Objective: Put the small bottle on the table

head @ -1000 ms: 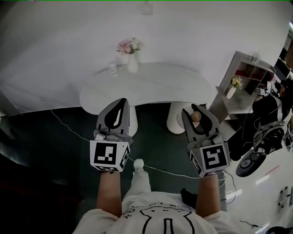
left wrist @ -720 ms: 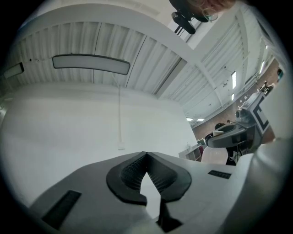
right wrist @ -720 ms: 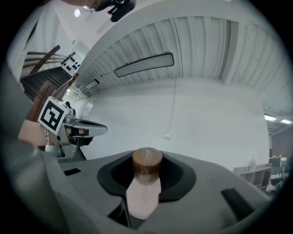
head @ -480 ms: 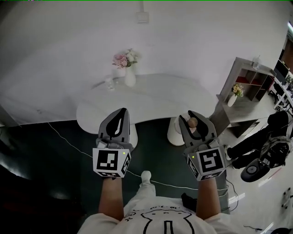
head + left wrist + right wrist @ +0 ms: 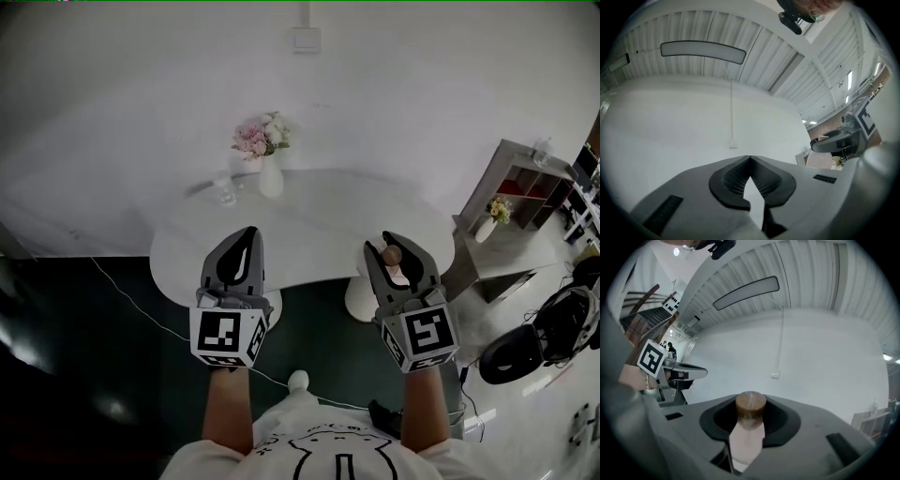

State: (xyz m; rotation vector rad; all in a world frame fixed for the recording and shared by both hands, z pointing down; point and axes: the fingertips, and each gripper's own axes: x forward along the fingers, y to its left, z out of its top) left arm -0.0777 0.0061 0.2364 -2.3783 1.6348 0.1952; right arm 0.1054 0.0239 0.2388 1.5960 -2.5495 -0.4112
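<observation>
My right gripper [image 5: 392,251] is shut on a small pale bottle [image 5: 393,263] with a brown round cap; in the right gripper view the bottle [image 5: 747,432] stands upright between the pads of the gripper [image 5: 750,420], cap [image 5: 750,405] on top. It hangs above the near right edge of the white oval table [image 5: 309,234]. My left gripper [image 5: 240,246] is held level beside it over the table's near left edge, jaws closed with nothing in them; the left gripper view shows the left gripper [image 5: 750,161] with its pads meeting at the tip, against a white wall.
At the table's far side stand a white vase of pink flowers [image 5: 268,159] and a small clear glass [image 5: 225,190]. A white pedestal [image 5: 361,295] holds the table up. A grey shelf unit [image 5: 516,216] stands right. A cable [image 5: 141,305] crosses the dark floor.
Both grippers have come closer to the table, which now lies right under their tips. The right gripper's hold on the bottle is unchanged.
</observation>
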